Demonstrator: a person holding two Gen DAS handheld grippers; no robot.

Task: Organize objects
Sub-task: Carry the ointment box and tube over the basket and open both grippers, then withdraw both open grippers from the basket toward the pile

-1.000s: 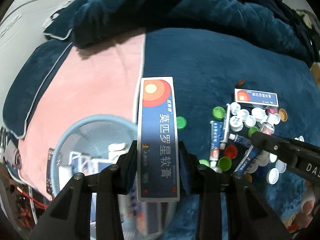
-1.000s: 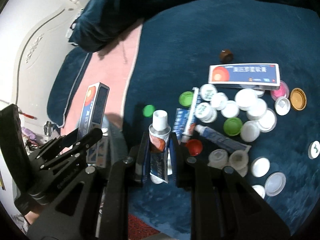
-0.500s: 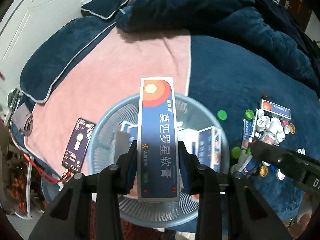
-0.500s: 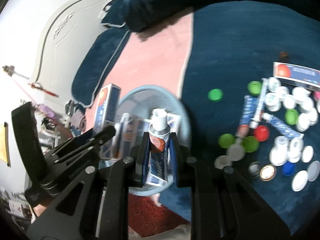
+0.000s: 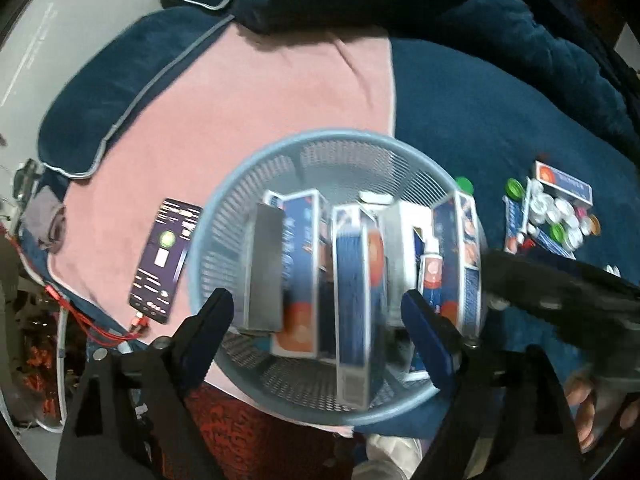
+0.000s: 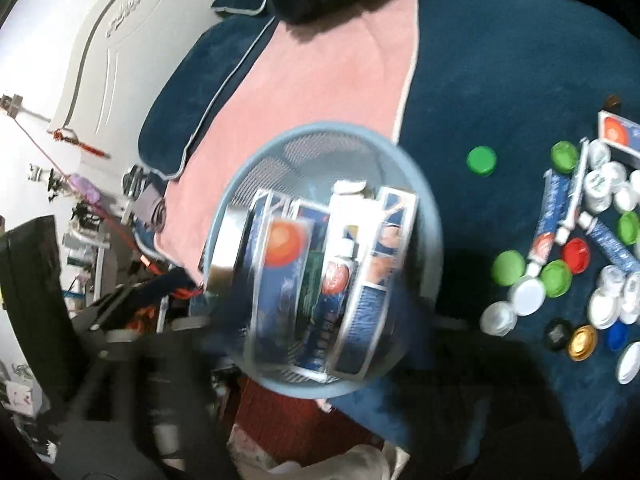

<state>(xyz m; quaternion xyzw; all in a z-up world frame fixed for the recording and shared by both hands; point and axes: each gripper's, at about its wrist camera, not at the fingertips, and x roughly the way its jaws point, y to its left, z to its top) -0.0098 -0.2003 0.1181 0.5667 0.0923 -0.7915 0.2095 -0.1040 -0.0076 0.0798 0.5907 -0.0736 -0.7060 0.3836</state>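
Several boxes [image 5: 352, 300] blurred in basket [image 5: 224, 216], right tool [image 6: 280, 360] smeared, grip unclear

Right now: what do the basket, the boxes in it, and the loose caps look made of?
Basket: likely pale blue plastic, fine mesh wall, solid rim.
Boxes: printed cardboard, slightly glossy, sharp folded edges.
Caps: moulded plastic, mostly smooth; the gold one could be metal.

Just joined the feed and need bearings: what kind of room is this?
Probably a bedroom: work happens on a bed with a dark blue plush blanket, a pink fleece sheet, and a white carved headboard.
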